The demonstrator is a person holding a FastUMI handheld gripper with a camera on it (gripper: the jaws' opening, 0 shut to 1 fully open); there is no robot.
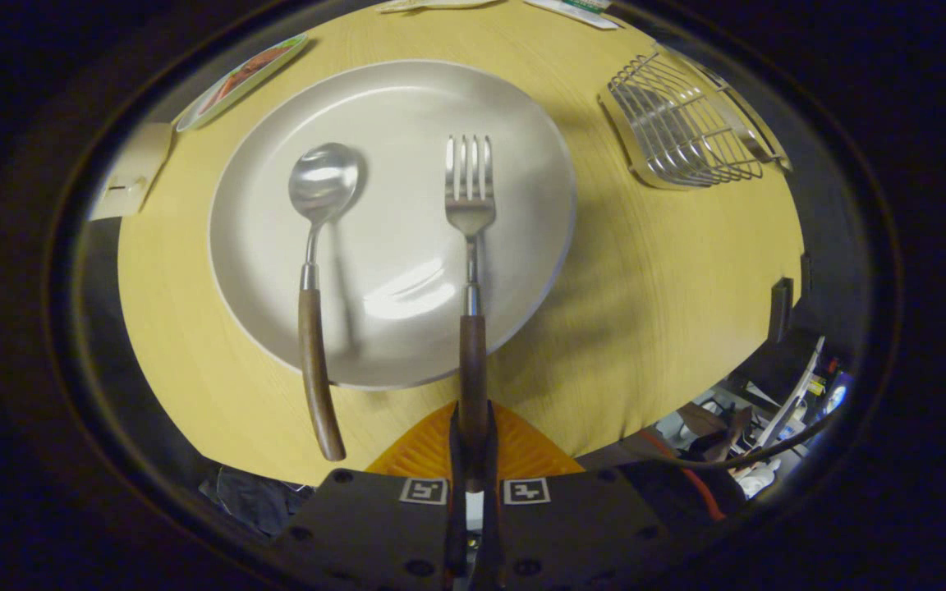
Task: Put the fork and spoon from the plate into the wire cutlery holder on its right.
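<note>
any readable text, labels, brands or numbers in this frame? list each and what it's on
No readable text anywhere.
Two square black-and-white marker tags on the gripper body: patterns, not words.
Card beyond the plate: printed picture, any text too blurred.
Packet at the table's far edge: print too small to read.
Fork, spoon, wire cutlery holder: no markings visible.
The gripper is shut on the fork handle.
</note>
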